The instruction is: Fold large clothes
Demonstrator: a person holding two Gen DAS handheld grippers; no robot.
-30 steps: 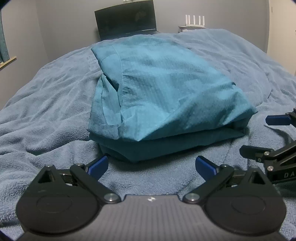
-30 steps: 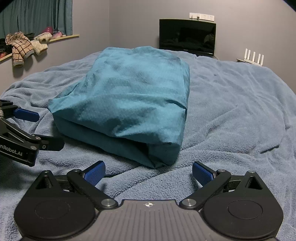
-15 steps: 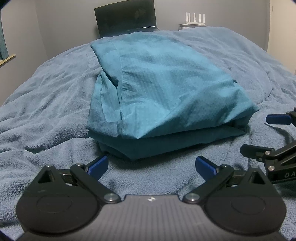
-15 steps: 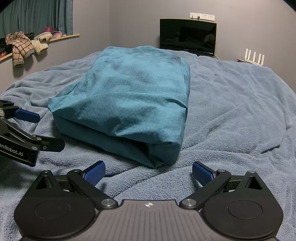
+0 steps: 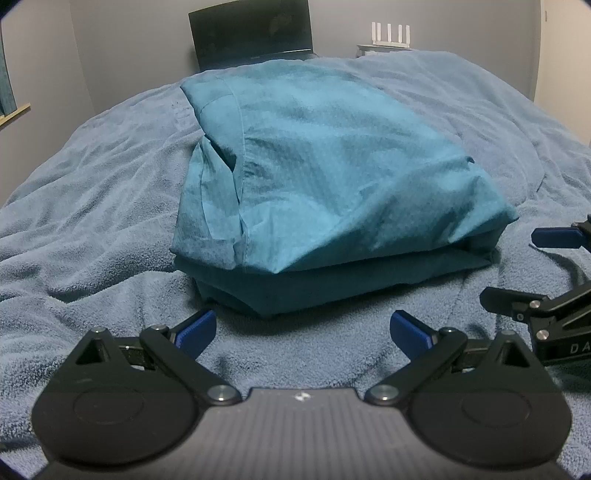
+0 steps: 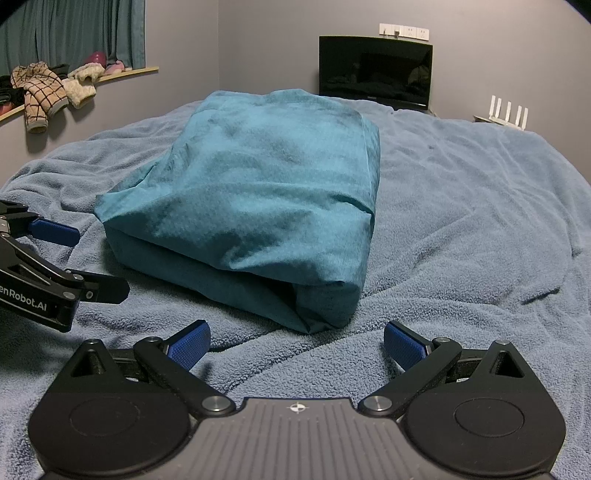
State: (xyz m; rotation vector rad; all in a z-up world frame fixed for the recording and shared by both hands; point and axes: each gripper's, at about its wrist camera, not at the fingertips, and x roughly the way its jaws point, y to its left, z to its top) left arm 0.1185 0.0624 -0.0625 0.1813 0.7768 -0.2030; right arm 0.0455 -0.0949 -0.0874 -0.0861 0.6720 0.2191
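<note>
Walls: plain grey point(image 6: 258, 44).
Bed: blue fleece blanket point(image 6: 461, 206) covering it.
Screen: dark monitor point(image 6: 375, 72) against the far wall.
Router: white, with antennas point(image 6: 506, 114).
Window: teal curtain point(image 6: 74, 33) above a ledge point(image 6: 125, 74) holding clothes.
Light: dim.

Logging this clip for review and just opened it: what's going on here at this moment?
A person holds two handheld grippers over a bed covered with a blue fleece blanket. A large teal cloth garment lies on it folded into a thick rectangular bundle. The left gripper and the right gripper are both open, empty and short of the bundle's near edge, touching none of it. The fold looks essentially done.
</note>
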